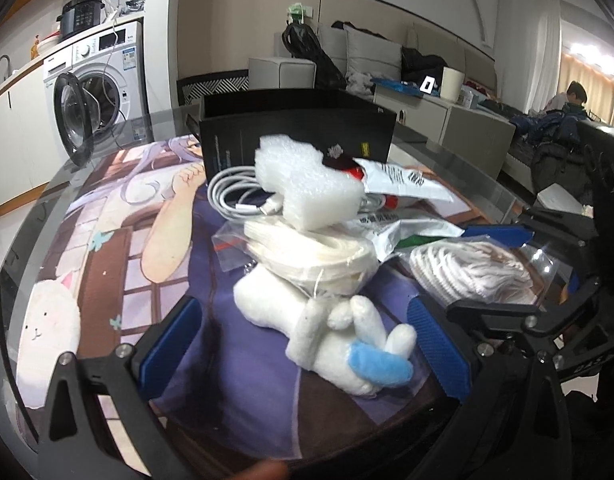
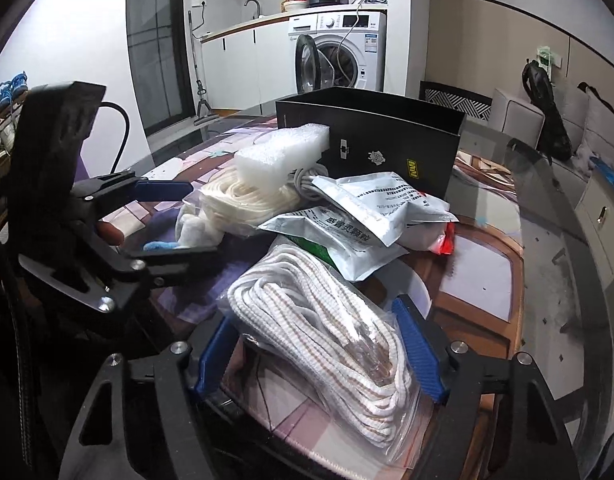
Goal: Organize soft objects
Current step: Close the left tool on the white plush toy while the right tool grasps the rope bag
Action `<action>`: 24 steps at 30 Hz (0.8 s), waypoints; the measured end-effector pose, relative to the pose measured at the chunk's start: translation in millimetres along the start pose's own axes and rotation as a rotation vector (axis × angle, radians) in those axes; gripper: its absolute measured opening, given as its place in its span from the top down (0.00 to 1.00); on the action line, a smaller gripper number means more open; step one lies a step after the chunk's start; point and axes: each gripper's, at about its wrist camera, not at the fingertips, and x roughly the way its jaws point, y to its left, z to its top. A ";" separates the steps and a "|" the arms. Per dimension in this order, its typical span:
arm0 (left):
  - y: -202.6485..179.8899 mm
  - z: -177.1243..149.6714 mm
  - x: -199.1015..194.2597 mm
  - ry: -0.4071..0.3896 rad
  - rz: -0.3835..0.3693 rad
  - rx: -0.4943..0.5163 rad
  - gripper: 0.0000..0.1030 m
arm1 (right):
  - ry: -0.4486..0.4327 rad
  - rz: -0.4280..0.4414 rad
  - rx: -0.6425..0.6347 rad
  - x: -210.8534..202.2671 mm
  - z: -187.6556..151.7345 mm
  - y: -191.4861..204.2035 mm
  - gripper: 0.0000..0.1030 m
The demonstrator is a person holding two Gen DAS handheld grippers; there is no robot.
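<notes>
the left tool (image 1: pixel 303 344) stands wide open around the plush toy (image 1: pixel 339 340), which lies diagonally on the worktop (image 2: pixel 547 280). the right tool (image 2: pixel 321 344) brackets the bagged rope (image 2: pixel 327 336); contact unclear. sachet writing (image 2: pixel 347 232) too blurred to read.

The left gripper (image 1: pixel 303 344), black-framed with ribbed blue pads, points forward and downward, its jaws spread wide. A white plush toy with a blue patch (image 1: pixel 339 336) lies between the pads, clear of the left one; whether the right pad brushes it cannot be told. Seen from the right wrist camera, a fingertip (image 2: pixel 109 234) of the person's hand shows behind this gripper's black frame.

The right gripper (image 2: pixel 319 344), of the same build, also tilts downward. Its jaws stand partly open around a clear plastic bag of coiled white cord (image 2: pixel 327 324), both blue pads close against the bag's sides, apparently touching it.
</notes>
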 end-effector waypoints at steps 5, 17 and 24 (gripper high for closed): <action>-0.3 -4.2 4.4 0.031 0.031 0.042 0.12 | -0.015 -0.011 0.002 -7.9 -1.6 1.7 0.27; 8.3 -5.6 -11.8 0.015 -0.011 0.047 0.65 | -0.028 -0.007 -0.021 -15.4 0.9 2.9 0.48; 12.9 -6.5 -19.0 -0.005 -0.035 0.054 0.67 | -0.042 0.038 -0.013 -18.0 5.1 5.0 0.54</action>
